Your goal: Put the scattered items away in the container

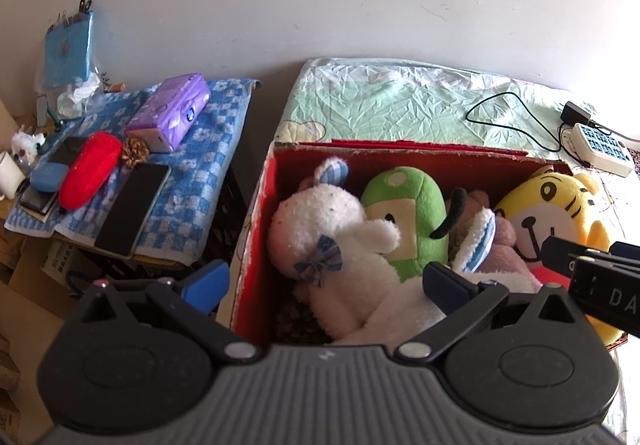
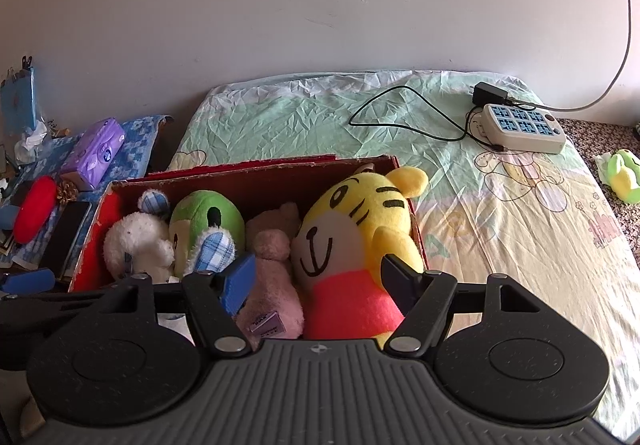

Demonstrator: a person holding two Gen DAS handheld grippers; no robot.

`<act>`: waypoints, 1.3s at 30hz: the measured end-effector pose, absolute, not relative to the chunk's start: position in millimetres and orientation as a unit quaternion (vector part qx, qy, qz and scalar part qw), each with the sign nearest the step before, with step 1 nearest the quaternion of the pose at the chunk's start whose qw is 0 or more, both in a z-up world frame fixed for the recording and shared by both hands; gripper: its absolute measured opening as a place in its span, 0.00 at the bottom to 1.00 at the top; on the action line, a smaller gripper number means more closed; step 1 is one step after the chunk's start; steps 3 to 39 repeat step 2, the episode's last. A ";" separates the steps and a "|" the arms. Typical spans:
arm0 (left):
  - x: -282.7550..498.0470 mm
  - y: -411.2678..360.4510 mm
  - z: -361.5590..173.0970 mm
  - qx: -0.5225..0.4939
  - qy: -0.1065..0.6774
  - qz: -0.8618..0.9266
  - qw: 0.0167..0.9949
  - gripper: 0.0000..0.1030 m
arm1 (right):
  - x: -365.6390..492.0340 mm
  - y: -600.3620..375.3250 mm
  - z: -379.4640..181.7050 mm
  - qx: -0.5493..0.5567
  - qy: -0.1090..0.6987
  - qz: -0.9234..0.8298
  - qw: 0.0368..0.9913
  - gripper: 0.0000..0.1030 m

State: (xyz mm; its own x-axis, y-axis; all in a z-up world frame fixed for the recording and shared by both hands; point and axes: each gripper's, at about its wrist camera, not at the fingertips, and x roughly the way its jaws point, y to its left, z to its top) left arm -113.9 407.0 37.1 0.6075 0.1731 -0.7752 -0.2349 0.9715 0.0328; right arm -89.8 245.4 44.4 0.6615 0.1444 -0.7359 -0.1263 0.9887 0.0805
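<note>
A red cardboard box (image 1: 256, 213) (image 2: 96, 221) stands on the bed, filled with plush toys: a white rabbit (image 1: 328, 237) (image 2: 136, 241), a green toy (image 1: 408, 205) (image 2: 208, 217), a pink toy (image 2: 272, 285) and a yellow tiger (image 1: 552, 213) (image 2: 352, 229). My left gripper (image 1: 326, 285) is open and empty above the box's near left corner. My right gripper (image 2: 318, 279) is open and empty, just over the near edge by the tiger. A small green plush (image 2: 622, 177) lies loose at the bed's far right.
A power strip (image 2: 524, 127) with a charger and black cable (image 2: 404, 113) lies on the bed (image 2: 520, 225). Left of the box, a side table with a blue towel (image 1: 192, 181) holds a purple tissue pack (image 1: 170, 111), red case (image 1: 92, 169) and phone (image 1: 132, 211).
</note>
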 end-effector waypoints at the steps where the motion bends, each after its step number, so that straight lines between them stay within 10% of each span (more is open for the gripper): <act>1: -114.0 407.2 37.4 -0.037 0.428 0.113 0.896 1.00 | -89.7 245.5 44.1 0.011 0.405 0.074 0.911 0.70; 39: -114.3 407.4 37.8 -0.037 0.427 0.113 0.896 1.00 | -89.7 245.5 44.1 0.011 0.405 0.074 0.911 0.70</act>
